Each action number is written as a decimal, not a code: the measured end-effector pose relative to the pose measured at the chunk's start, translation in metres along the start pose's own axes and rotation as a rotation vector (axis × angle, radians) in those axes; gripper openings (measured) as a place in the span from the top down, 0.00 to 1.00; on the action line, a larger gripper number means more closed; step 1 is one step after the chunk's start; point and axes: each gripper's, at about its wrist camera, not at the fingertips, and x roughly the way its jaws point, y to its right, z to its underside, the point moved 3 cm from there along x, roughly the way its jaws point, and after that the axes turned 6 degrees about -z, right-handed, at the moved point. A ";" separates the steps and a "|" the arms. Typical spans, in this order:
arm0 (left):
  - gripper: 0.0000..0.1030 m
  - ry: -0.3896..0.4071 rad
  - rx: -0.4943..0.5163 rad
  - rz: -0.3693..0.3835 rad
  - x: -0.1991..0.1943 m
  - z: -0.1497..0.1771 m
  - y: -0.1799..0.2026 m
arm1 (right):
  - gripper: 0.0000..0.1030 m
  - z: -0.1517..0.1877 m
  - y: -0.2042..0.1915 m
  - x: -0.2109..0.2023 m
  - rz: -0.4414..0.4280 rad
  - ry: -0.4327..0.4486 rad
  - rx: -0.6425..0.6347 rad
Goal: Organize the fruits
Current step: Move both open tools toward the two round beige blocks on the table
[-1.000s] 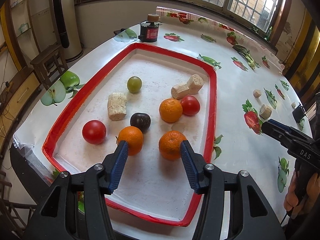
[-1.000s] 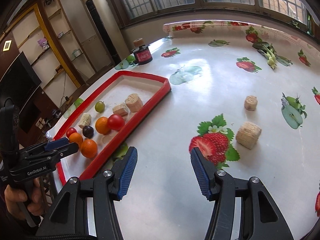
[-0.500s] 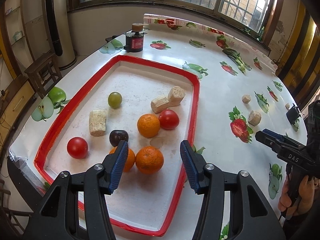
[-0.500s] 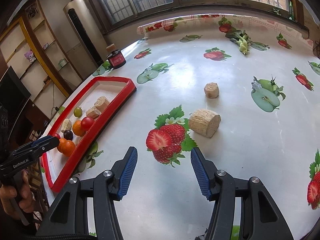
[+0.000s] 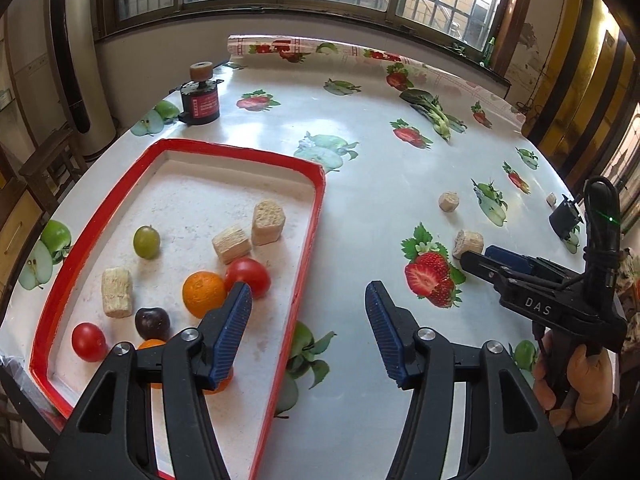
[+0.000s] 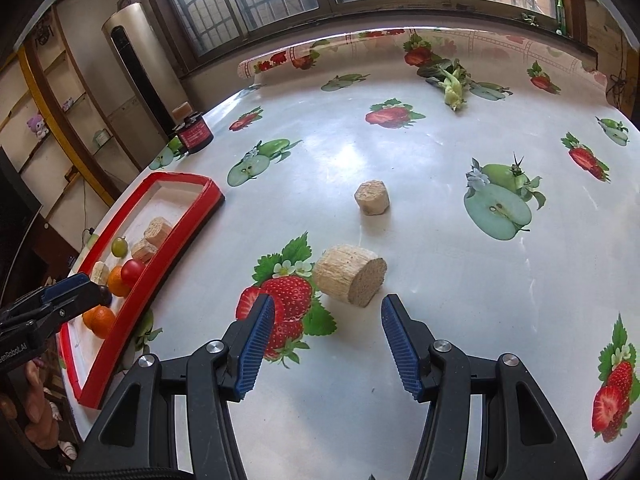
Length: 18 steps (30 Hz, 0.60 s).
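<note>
Your left tongs [image 5: 306, 322] are opening right now, nothing between the pads, straddling the right rim of the red tray [image 5: 308, 240]. That view gives you the whole tray: green grape [image 5: 146, 242], two tomatoes [image 5: 248, 277], a dark plum [image 5: 152, 323], an orange [image 5: 204, 294] by the near tomato, two more oranges half hidden behind the left finger, and three beige blocks [image 5: 269, 222] among them. Your right wrist view barely shows that fruit, squeezed at far left, but it gives what the other cannot: the large beige cylinder [image 6: 351, 279] lying on its side just ahead of your right tongs [image 6: 327, 346], which stand apart and empty, not touching it. A smaller beige chunk [image 6: 372, 197] sits farther off, with bare tabletop [image 6: 400, 152] between and to the right. At the far left edge a dark jar [image 6: 195, 133] stands, well apart from the tray. The far edge has a rolled-up cloth [image 5: 320, 49] along it.
</note>
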 end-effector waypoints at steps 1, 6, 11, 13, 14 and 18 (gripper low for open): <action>0.44 -0.001 0.006 0.002 0.002 -0.002 0.004 | 0.44 -0.002 -0.001 0.003 0.008 0.000 -0.008; 0.44 -0.005 0.047 0.029 0.013 -0.018 0.030 | 0.64 -0.011 0.005 0.018 0.048 -0.018 -0.026; 0.44 -0.024 0.106 0.070 0.035 -0.034 0.070 | 0.65 -0.007 0.024 -0.003 0.037 0.034 0.021; 0.44 -0.038 0.134 0.092 0.048 -0.040 0.091 | 0.65 -0.004 0.037 -0.015 0.045 0.052 0.048; 0.44 -0.045 0.146 0.104 0.055 -0.042 0.100 | 0.65 -0.002 0.043 -0.022 0.049 0.061 0.062; 0.44 -0.073 0.180 0.127 0.083 -0.050 0.134 | 0.65 0.003 0.067 -0.041 0.052 0.088 0.117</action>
